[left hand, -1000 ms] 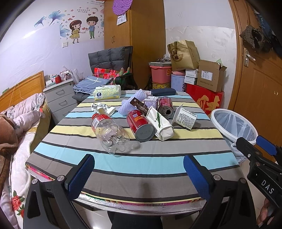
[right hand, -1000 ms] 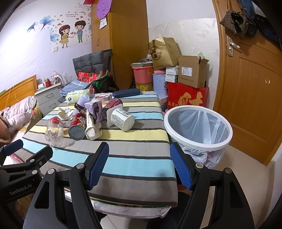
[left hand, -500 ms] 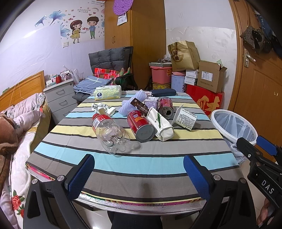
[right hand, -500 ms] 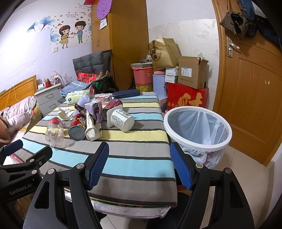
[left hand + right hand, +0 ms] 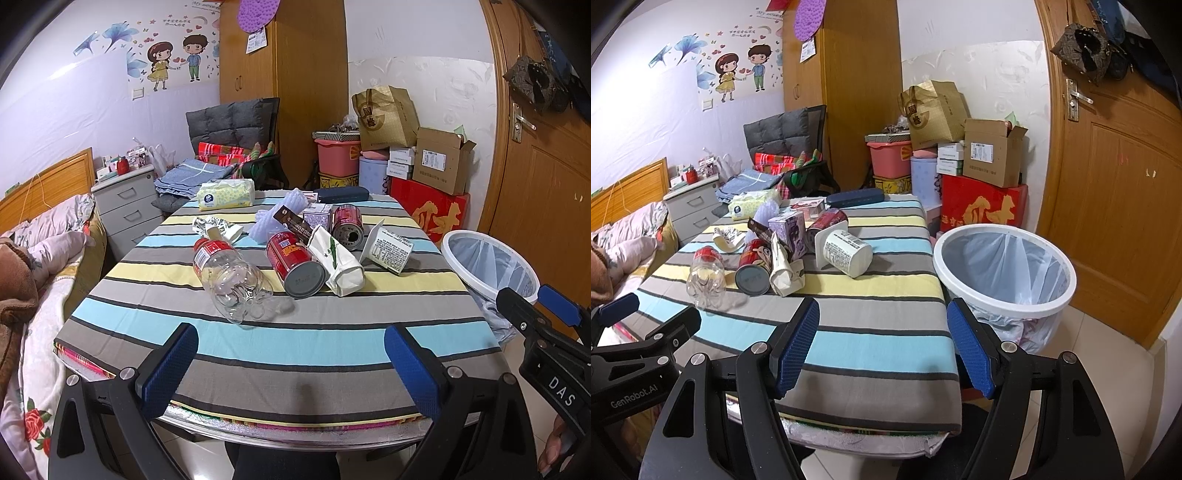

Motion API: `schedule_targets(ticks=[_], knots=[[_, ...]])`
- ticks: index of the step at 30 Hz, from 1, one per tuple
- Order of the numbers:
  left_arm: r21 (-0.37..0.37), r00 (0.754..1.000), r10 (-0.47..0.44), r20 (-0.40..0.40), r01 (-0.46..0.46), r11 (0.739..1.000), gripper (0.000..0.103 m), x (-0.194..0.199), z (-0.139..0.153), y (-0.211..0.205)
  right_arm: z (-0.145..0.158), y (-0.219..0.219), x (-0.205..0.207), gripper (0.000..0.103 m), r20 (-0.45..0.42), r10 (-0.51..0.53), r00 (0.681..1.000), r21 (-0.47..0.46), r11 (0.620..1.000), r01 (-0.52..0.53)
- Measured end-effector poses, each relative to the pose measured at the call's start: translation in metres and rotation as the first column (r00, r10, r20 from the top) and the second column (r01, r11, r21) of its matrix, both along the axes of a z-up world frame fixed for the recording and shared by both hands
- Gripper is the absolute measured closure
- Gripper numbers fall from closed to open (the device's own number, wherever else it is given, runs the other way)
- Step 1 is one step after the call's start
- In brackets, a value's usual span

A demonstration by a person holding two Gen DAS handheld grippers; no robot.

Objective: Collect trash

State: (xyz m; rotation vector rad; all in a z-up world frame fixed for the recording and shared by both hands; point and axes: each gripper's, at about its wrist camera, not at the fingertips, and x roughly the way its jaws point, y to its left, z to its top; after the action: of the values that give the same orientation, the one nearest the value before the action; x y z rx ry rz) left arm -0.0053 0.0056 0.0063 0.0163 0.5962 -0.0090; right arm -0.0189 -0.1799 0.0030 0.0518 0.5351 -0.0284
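Two tools: the left tool (image 5: 290, 363) and the right tool (image 5: 882, 349) both hover at the near edge of the tabletop (image 5: 295, 339), fingers spread wide, nothing held.
Trash: a heap lies mid-tabletop, well ahead of both tools: clear plastic bottle (image 5: 231, 280) on its side, red can (image 5: 295, 260) beside it, crumpled white carton (image 5: 336, 260), a second red can (image 5: 347, 227) behind, purple drink box (image 5: 790, 234), and a tipped paper cup (image 5: 846, 253).
Bin: the white trash bin (image 5: 1004, 273), lined with a bag, stands on the floor just off the tabletop's right edge and looks empty.
Progress: judging from the bin, collection has not begun.
Step in hand: reaching for a first piece.
Doing it well: the right tool seems best placed for the paper cup, nearest the bin; approach across its side so both pads meet the wall, squeeze lightly to avoid crushing.
Risk: round cans and the bottle may roll if nudged.
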Motion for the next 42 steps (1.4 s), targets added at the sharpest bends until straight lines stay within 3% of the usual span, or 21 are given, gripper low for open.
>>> schedule_targets(ticks=[23, 28, 33, 38, 42], knots=[[-0.010, 1.000, 0.022, -0.016, -0.022, 1.000, 0.001, 0.007, 0.001, 0.013, -0.004, 0.004, 0.010, 0.030, 0.000, 0.023, 1.000, -0.009, 1.000, -0.023], [-0.034, 0.997, 0.057, -0.044, -0.058, 0.998, 0.001, 0.025, -0.001, 0.034, -0.002, 0.005, 0.024, 0.030, 0.018, 0.059, 0.998, -0.020, 0.998, -0.059], [-0.109, 0.994, 0.089, -0.059, -0.095, 0.990, 0.001, 0.049, 0.001, 0.064, -0.002, 0.007, 0.052, 0.030, 0.014, 0.133, 0.991, -0.005, 0.991, -0.133], [-0.103, 0.985, 0.135, -0.103, -0.146, 0.984, 0.001, 0.080, -0.003, 0.082, -0.008, 0.008, 0.087, 0.030, -0.053, 0.191, 0.980, -0.011, 0.981, -0.192], [-0.161, 0.981, 0.133, -0.139, -0.155, 0.975, 0.001, 0.109, -0.009, 0.094, -0.013, 0.004, 0.110, 0.030, -0.102, 0.219, 0.970, 0.015, 0.976, -0.219]])
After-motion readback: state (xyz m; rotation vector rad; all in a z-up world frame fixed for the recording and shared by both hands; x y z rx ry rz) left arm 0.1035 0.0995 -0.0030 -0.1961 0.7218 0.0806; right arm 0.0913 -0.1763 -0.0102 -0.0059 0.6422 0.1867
